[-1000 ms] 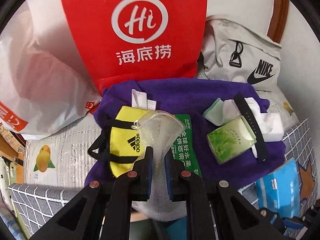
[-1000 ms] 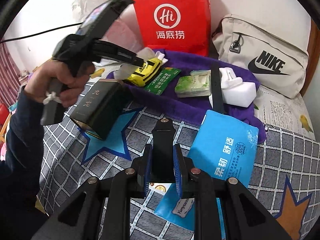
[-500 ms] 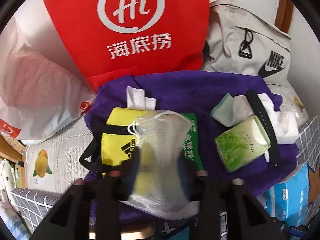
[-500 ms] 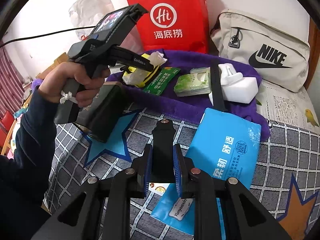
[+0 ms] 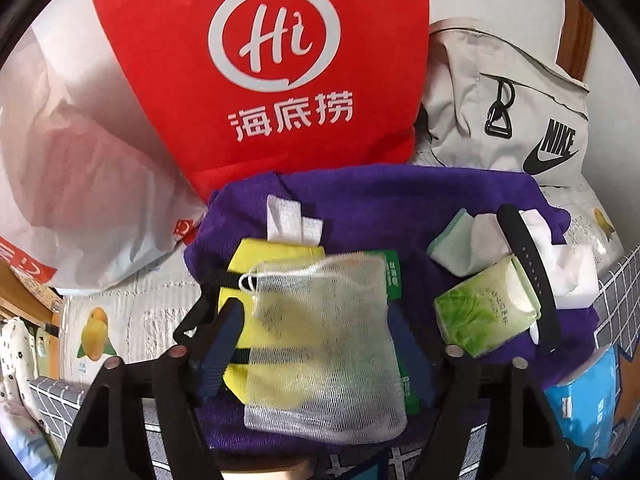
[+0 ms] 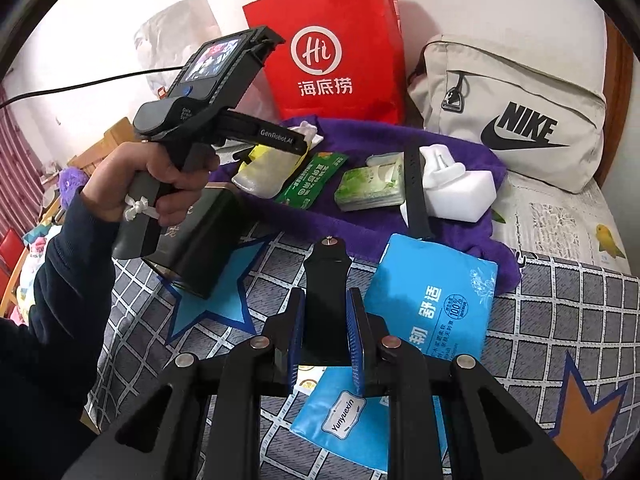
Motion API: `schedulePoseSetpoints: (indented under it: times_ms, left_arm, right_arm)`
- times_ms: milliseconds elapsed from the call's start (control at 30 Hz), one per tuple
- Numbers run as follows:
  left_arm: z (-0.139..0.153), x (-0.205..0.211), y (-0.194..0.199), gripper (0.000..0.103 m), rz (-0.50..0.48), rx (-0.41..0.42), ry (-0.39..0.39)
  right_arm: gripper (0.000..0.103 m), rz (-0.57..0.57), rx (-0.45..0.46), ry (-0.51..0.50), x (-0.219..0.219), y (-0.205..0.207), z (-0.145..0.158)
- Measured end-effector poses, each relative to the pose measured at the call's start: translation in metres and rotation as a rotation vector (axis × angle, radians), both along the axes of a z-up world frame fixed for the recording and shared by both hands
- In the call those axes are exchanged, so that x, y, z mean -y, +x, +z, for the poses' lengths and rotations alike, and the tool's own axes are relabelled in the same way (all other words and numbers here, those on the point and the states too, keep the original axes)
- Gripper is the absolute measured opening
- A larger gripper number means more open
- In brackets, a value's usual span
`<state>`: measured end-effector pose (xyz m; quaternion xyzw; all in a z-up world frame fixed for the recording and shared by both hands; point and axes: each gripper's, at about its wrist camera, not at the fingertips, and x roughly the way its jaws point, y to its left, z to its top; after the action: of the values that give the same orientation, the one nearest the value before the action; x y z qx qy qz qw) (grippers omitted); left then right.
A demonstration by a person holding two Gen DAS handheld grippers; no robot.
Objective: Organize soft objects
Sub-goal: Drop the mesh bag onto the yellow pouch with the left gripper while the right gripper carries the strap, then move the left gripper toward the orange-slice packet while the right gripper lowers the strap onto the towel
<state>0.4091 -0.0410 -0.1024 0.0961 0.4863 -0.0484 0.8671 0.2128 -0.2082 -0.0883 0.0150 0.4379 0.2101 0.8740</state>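
Observation:
A white mesh pouch [image 5: 324,344] lies flat on a yellow Adidas bag [image 5: 272,280] and a green packet [image 5: 394,276], all on a purple towel [image 5: 380,196]. My left gripper [image 5: 320,356] is open, its jaws spread wide on either side of the pouch and not holding it. The right wrist view shows it [image 6: 296,148] over the pouch [image 6: 260,178]. My right gripper [image 6: 326,332] is shut on a black mount piece [image 6: 326,280] above a checked blanket [image 6: 560,300]. A green tissue pack [image 5: 486,312], a black strap [image 5: 532,264] and a white block [image 6: 460,196] lie on the towel's right.
A red paper bag [image 5: 260,68] and a grey Nike bag [image 5: 512,108] stand behind the towel. A white plastic bag [image 5: 72,184] is at the left. A blue tissue pack [image 6: 432,312] and a dark tin [image 6: 200,248] lie on the checked blanket.
My left gripper has opened and let go of the mesh pouch, which now lies flat on the yellow bag. The right gripper has stayed shut on the black piece.

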Motion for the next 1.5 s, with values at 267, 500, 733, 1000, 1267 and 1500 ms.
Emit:
schedulePoseSetpoints:
  times_ms: [267, 500, 733, 1000, 1267, 1500]
  left_arm:
    - [0.015, 0.004, -0.007, 0.073, -0.015, 0.005, -0.035]
    - [0.022, 0.002, -0.050, 0.073, -0.040, -0.010, -0.046]
    - [0.020, 0.006, -0.099, 0.073, -0.079, -0.032, -0.043]
    - [0.007, 0.029, -0.146, 0.073, -0.187, -0.074, -0.048]
    - [-0.020, 0.055, -0.180, 0.073, -0.316, -0.117, -0.065]
    - [-0.044, 0.064, -0.187, 0.074, -0.403, -0.154, -0.046]
  right_arm:
    - [0.021, -0.015, 0.007, -0.001, 0.003, 0.002, 0.002]
    - [0.021, -0.054, 0.043, -0.021, 0.012, 0.012, 0.004]
    - [0.021, -0.105, 0.085, -0.012, 0.030, 0.019, 0.013]
    - [0.021, -0.146, 0.124, -0.022, 0.048, 0.024, 0.021]
    - [0.021, -0.180, 0.121, -0.033, 0.060, 0.025, 0.020]
    - [0.021, -0.197, 0.117, -0.046, 0.065, 0.038, 0.018]
